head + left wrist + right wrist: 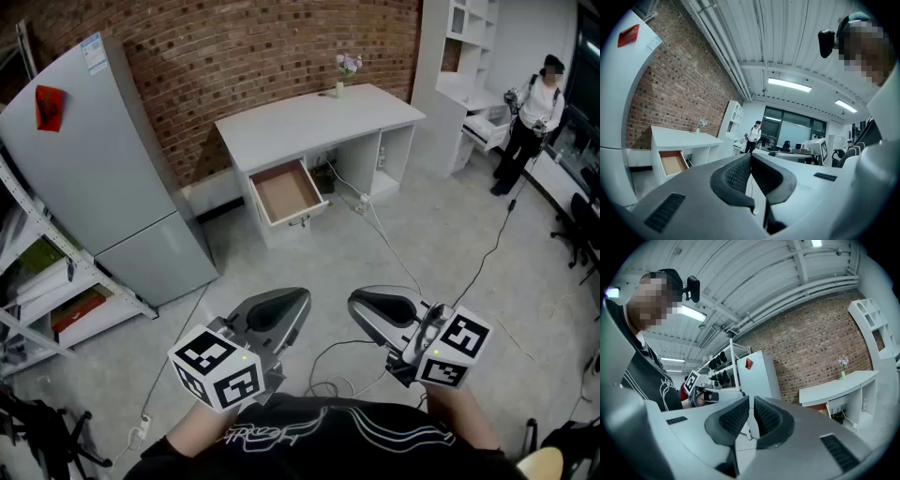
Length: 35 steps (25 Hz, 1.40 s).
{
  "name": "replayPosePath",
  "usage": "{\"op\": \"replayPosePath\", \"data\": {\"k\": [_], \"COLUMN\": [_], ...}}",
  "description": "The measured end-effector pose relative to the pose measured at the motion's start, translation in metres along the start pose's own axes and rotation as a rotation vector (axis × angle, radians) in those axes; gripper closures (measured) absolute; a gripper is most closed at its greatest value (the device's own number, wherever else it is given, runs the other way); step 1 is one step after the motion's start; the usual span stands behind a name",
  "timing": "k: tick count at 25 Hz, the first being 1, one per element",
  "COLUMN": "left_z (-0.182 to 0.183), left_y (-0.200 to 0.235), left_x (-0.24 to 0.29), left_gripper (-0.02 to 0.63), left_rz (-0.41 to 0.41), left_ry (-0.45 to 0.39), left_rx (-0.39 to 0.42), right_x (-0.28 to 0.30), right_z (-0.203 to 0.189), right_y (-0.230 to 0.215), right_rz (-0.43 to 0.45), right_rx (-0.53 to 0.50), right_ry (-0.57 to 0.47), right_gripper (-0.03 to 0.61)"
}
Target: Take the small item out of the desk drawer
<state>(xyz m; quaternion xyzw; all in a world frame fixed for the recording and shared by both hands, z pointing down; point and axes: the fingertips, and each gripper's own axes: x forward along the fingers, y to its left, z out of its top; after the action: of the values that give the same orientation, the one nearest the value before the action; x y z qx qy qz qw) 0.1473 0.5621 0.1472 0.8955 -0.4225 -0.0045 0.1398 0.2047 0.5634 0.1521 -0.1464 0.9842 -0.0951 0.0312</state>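
The white desk [319, 117] stands against the brick wall, several steps ahead of me. Its drawer [286, 192] is pulled out; the inside looks bare brown, and I can make out no small item in it from here. My left gripper [298, 298] and right gripper [358, 302] are held low by my body, far from the desk, both shut on nothing. In the left gripper view the shut left gripper [750, 157] points toward the open drawer [672, 162]. The right gripper [751, 403] faces the fridge and the desk [834, 385].
A grey fridge [103, 159] stands left of the desk, with a metal shelf rack [47, 281] beside it. Cables [394, 253] trail across the floor from the desk. A person [530, 122] stands at the far right by white shelving [469, 56]. A flower vase [345, 75] sits on the desk.
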Motion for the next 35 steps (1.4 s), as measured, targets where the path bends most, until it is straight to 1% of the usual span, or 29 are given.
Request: {"op": "replayPosePath", "data": {"k": [5, 10, 16, 19, 22, 24, 27, 31, 33, 35], "left_z": [0.007, 0.003, 0.0, -0.007, -0.016, -0.02, -0.019, -0.006, 0.007, 0.018], "left_y": [-0.011, -0.008, 0.003, 0.013, 0.028, 0.047, 0.094, 0.17, 0.218, 0.267], "left_x": [0.001, 0.012, 0.028, 0.042, 0.057, 0.064, 0.074, 0.109, 0.124, 0.139], "left_gripper": [0.592, 0.592, 0.592, 0.592, 0.592, 0.592, 0.592, 0.592, 0.592, 0.592], "left_rz": [0.016, 0.042, 0.018, 0.009, -0.022, -0.043, -0.06, -0.072, -0.083, -0.098], "left_ry": [-0.012, 0.019, 0.023, 0.022, 0.038, 0.049, 0.071, 0.1, 0.109, 0.134], "left_rx": [0.013, 0.027, -0.014, -0.018, -0.016, -0.028, -0.07, -0.105, -0.105, -0.121], "right_x": [-0.013, -0.019, -0.017, -0.016, -0.009, 0.005, 0.043, 0.099, 0.14, 0.182], "right_z": [0.01, 0.007, -0.008, -0.018, -0.025, -0.028, -0.029, -0.028, -0.027, -0.024], "right_y": [0.002, -0.012, -0.024, -0.036, -0.053, -0.065, -0.092, -0.154, -0.186, -0.217], "right_rz": [0.001, -0.007, -0.012, -0.014, -0.018, -0.008, -0.011, -0.044, -0.06, -0.085], "right_rx": [-0.007, 0.03, 0.055, 0.068, 0.073, 0.107, 0.17, 0.207, 0.224, 0.257], "right_ry": [-0.008, -0.017, -0.021, -0.027, -0.031, -0.039, -0.035, -0.01, 0.002, 0.013], "right_gripper": [0.518, 0.518, 0.517, 0.517, 0.517, 0.517, 0.517, 0.517, 0.517, 0.517]}}
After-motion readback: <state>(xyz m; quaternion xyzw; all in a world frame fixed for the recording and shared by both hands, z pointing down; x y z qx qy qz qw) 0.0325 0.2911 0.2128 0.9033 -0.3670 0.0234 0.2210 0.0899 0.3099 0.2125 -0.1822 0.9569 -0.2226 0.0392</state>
